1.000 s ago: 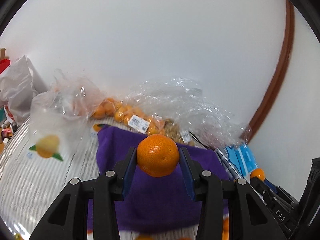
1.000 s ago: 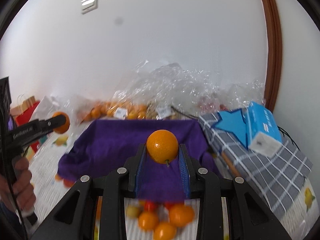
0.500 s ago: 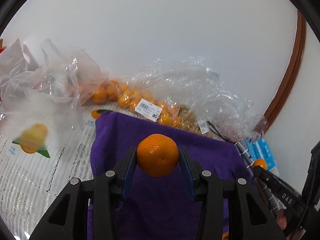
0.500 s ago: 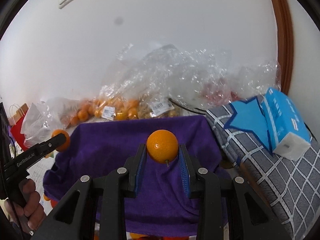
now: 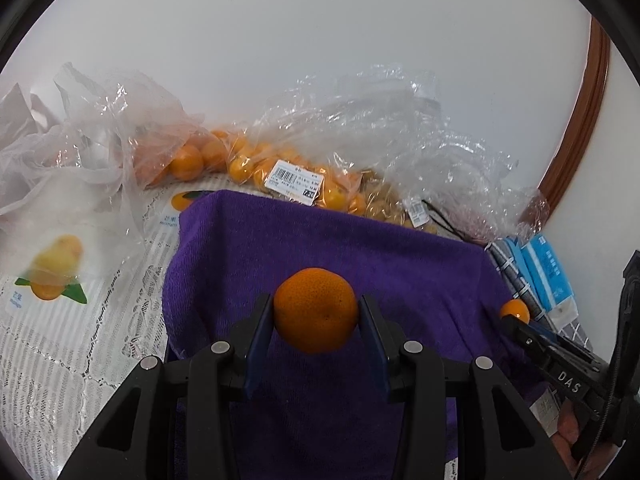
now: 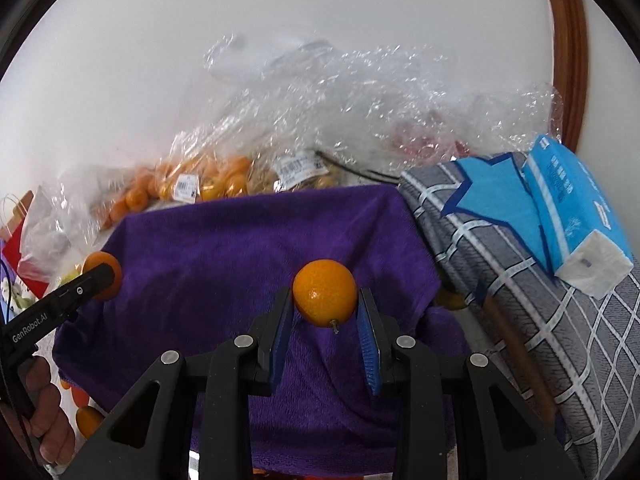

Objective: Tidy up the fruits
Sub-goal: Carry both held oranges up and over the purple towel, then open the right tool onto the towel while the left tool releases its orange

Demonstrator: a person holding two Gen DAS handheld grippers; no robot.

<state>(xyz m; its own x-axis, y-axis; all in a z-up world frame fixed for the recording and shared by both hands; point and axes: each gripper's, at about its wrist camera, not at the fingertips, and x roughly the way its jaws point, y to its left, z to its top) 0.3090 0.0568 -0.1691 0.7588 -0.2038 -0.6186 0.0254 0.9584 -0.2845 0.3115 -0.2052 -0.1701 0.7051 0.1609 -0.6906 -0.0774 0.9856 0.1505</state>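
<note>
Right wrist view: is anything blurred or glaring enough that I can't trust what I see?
Right wrist view: the held orange and purple towel are sharp; the clear plastic bags glint, hiding their contents; edges bow from fisheye. Left wrist view: the tangerine is crisp; the white bag at left looks soft and hazy.

A purple towel (image 5: 340, 240) of soft, matt terry cloth. Crinkled, glossy clear plastic bags (image 5: 380, 120) behind it. The left gripper (image 5: 316, 316) is matt black plastic with blue ribbed pads and small shiny metal screws, clamping an orange (image 5: 316, 310) with dimpled, faintly glossy skin. A white tablecloth (image 5: 52, 360), possibly lace. A checked grey fabric cushion (image 6: 520, 280) and a glossy blue plastic tissue pack (image 6: 576, 204).
</note>
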